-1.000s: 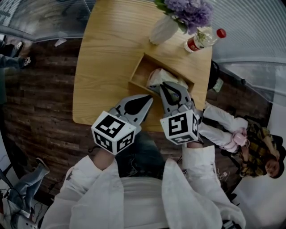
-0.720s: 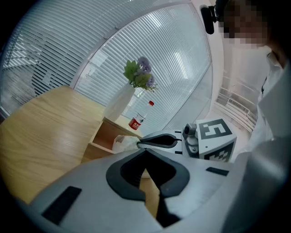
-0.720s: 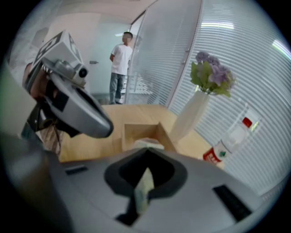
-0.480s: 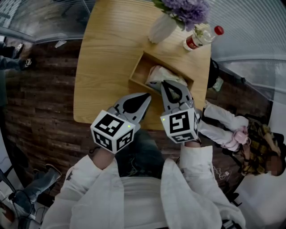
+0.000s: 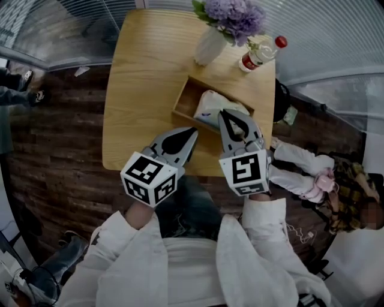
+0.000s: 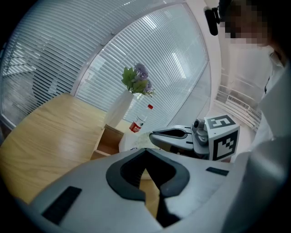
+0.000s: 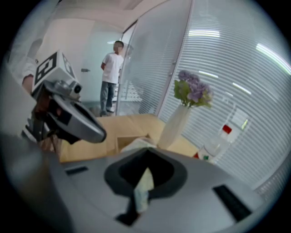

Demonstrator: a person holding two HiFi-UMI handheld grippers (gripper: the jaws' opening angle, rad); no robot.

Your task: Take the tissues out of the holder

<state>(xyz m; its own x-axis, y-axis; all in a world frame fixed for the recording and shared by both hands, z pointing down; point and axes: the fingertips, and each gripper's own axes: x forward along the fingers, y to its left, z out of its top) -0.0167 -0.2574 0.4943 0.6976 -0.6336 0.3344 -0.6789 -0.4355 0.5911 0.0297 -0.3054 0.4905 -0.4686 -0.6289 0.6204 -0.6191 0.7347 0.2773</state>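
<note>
A wooden holder (image 5: 187, 96) sits on the table, open at the top, with a white pack of tissues (image 5: 211, 105) lying in it. My right gripper (image 5: 224, 115) is shut and its tip is over the near edge of the tissues. In the right gripper view, pale tissue shows through the thin slit of my right gripper (image 7: 148, 154), and the tissues (image 7: 135, 144) lie just beyond it. My left gripper (image 5: 191, 132) is shut and empty, above the bare table (image 5: 141, 90) on the near left of the holder. Wood shows through the slit of my left gripper (image 6: 146, 152).
A white vase (image 5: 210, 45) of purple flowers (image 5: 237, 15) and a red-capped bottle (image 5: 258, 53) stand just behind the holder. The table's near edge (image 5: 150, 169) lies under my grippers. A person (image 5: 336, 192) sits at the right. Another person (image 7: 110, 77) stands far off.
Both grippers have crept a little forward, and the right tip now reaches further over the tissues. Both stay shut. The tissues have not moved in the holder.
</note>
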